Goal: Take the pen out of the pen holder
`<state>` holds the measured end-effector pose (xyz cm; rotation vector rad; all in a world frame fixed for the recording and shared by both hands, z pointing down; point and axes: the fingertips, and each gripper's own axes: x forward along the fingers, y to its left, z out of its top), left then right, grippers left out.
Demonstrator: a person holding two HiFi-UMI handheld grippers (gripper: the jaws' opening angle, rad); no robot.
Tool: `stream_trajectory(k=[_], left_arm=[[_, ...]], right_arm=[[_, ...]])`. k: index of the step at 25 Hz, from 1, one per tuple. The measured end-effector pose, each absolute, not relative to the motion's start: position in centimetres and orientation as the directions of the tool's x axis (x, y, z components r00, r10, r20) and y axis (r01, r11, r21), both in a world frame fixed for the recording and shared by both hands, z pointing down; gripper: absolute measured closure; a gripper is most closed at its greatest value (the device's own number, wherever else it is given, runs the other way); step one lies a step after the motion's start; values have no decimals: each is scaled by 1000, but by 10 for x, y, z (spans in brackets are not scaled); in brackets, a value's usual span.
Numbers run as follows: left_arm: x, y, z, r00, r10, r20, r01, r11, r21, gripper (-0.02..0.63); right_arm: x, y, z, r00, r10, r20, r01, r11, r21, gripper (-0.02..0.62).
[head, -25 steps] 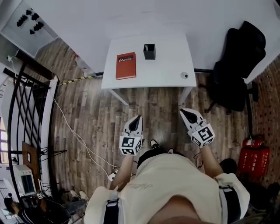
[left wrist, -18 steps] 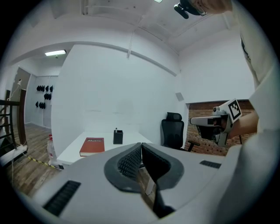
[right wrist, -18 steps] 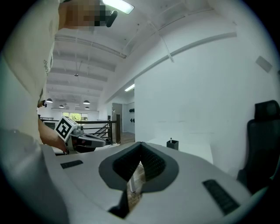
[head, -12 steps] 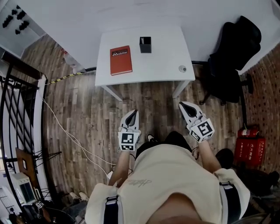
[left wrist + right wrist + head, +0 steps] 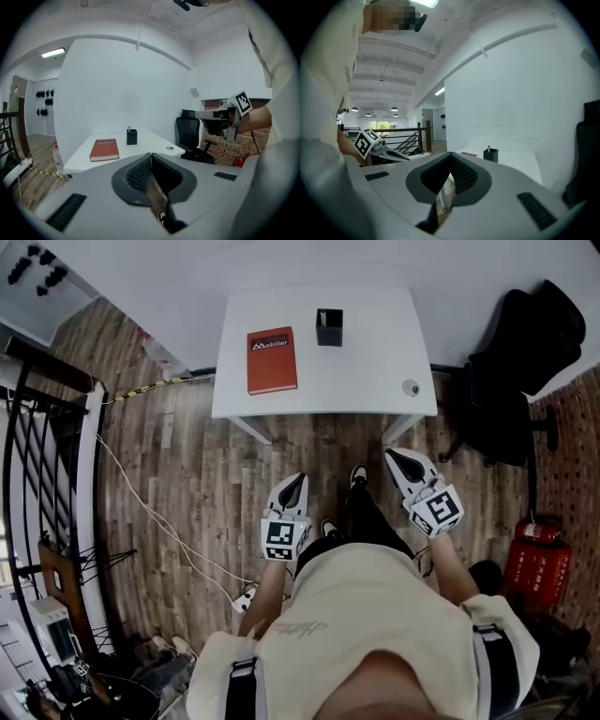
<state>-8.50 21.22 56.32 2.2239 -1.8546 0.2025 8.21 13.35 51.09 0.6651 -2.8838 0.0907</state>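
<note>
Both closed and empty: left gripper (image 5: 292, 486) and right gripper (image 5: 401, 461) are well apart from the pen holder (image 5: 329, 327) on the table (image 5: 375, 381).

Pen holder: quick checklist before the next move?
1. Pen standing in pen holder: ok.
2. Pen holder upright on table, apart from red book: ok.
3. Left tool open for a grasp: not ok, jaws shut, empty.
4. Right tool open: not ok, jaws shut, empty.
5. Tools at the table: not ok, both over the floor, short of its edge.
</note>
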Motion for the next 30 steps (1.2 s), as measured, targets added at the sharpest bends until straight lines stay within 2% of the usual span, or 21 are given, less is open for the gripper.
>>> stream_trajectory(k=[4,10,19,30], left_arm=[[-113,184,556,142,-954,263,-987,-115,115,588],[-152,118,544,75,-963,260,-993,-48,109,588],[-139,3,523,110,-968,228,-990,-85,116,588],[-152,-48,526,69,-968,241,-990,-37,136,588]], right_arm=[[66,98,522,-899,-400,176,-418,905,-76,588],[40,19,513,-918,-377,127,-385,922,-49,588],[39,-85,512,-921,-368,129,-376,926,-44,588],[11,-144,513,-946,-284,154,-293,955,-44,588]])
